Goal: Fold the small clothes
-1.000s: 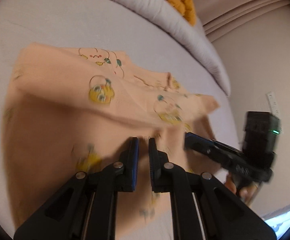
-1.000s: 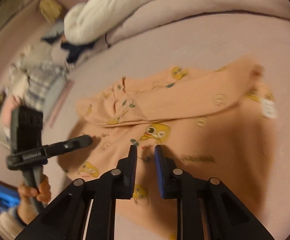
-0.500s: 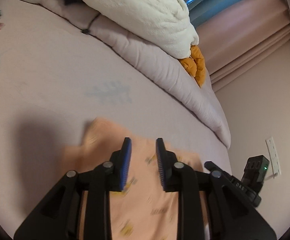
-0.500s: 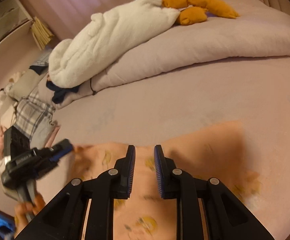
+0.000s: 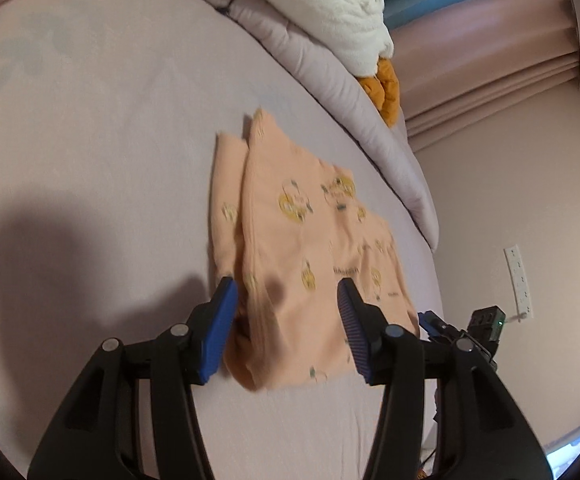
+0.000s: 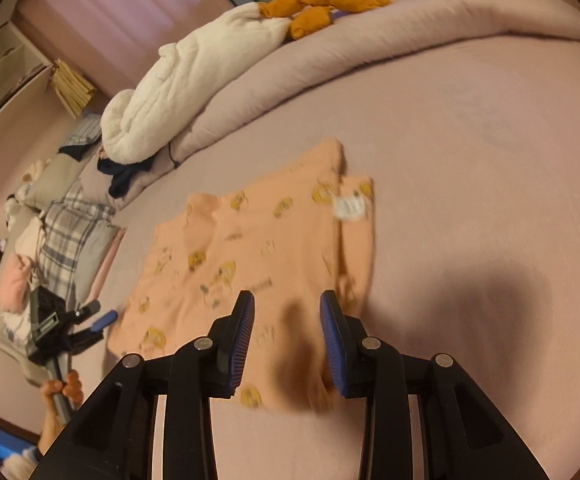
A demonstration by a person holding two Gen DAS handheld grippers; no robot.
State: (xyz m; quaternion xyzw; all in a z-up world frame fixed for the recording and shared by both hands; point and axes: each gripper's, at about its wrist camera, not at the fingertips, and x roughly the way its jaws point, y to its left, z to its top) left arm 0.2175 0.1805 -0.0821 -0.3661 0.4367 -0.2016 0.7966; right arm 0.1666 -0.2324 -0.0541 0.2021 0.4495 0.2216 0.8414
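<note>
Fingers of left gripper spread wide, empty; right gripper likewise parted. Peach printed garment flat on bed, just ahead, long axis running away. Both equally near.

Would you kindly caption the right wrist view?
Open right gripper above folded peach garment on bed.

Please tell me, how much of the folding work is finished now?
Done: the peach cartoon-print garment lies folded over on the pale lilac bedsheet, layers stacked. In hand: nothing; the left gripper and right gripper are open above it. Left: possibly a final fold.
</note>
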